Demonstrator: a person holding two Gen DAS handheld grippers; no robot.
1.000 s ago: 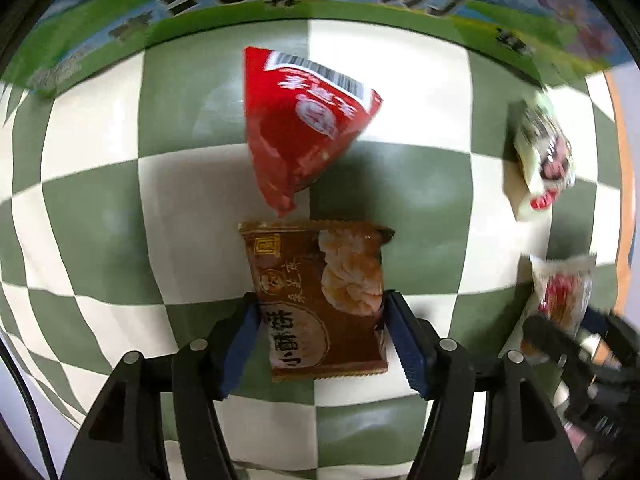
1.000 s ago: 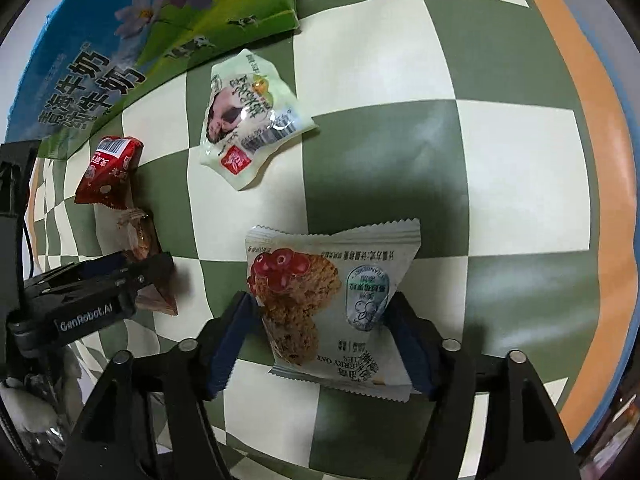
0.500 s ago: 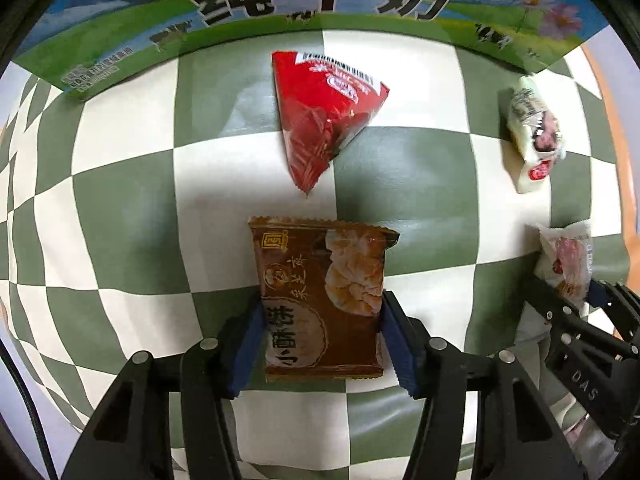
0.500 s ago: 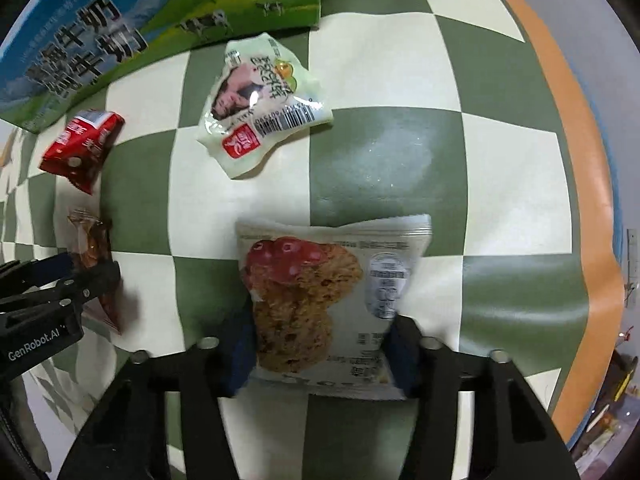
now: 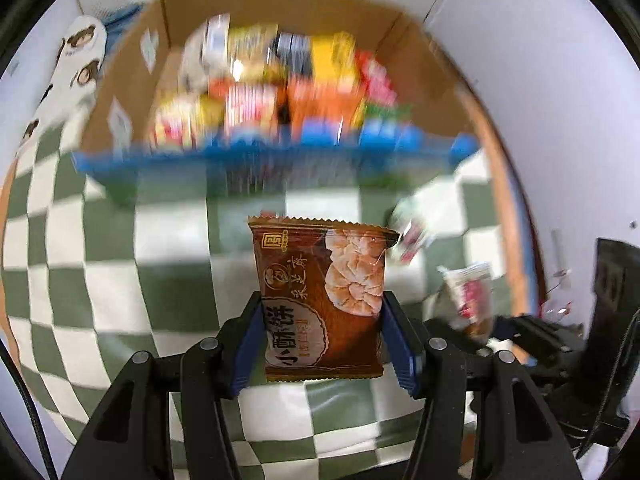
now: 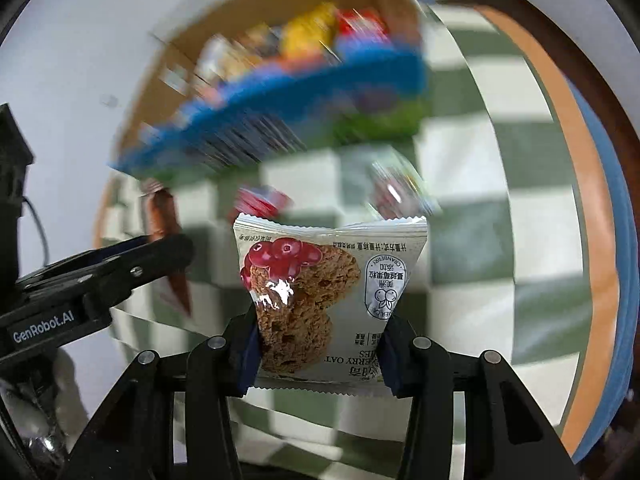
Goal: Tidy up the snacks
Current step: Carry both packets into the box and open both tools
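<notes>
Above a green-and-white checkered tablecloth (image 5: 100, 240), the left gripper (image 5: 324, 344) clamps a brown pastry packet (image 5: 320, 300) by its sides, while the right gripper (image 6: 320, 348) is closed on a white cranberry oat cookie packet (image 6: 332, 296). Both packets are held up in front of an open cardboard box (image 5: 132, 76) (its contents blurred, though plainly many colourful snack packs). Nearer than the box, a red packet (image 6: 262, 202) and a pale packet (image 6: 400, 192) lie on the cloth, both blurred.
</notes>
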